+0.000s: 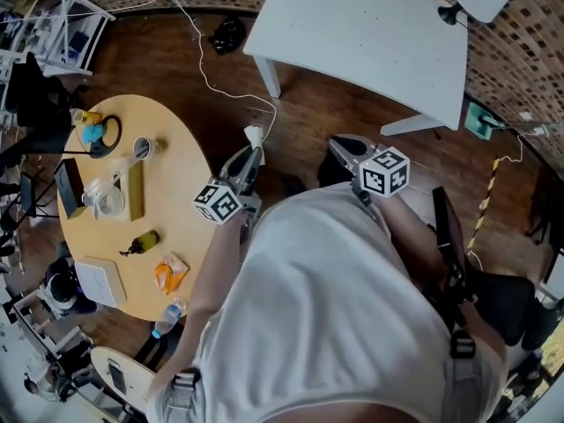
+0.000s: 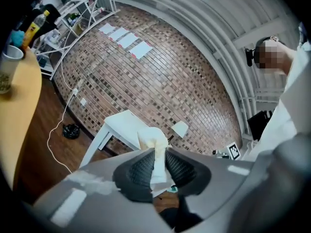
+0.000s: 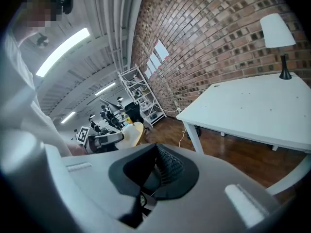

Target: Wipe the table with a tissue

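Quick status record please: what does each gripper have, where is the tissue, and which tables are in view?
left gripper: shut on the tissue, raised in the air
tissue: white, crumpled, sticking out past the pads; touching no table
right gripper: jaws together, nothing between them
round wooden table: at the person's left, small things spread on it
white table: ahead of the person, a lamp on it
wiping: not under way
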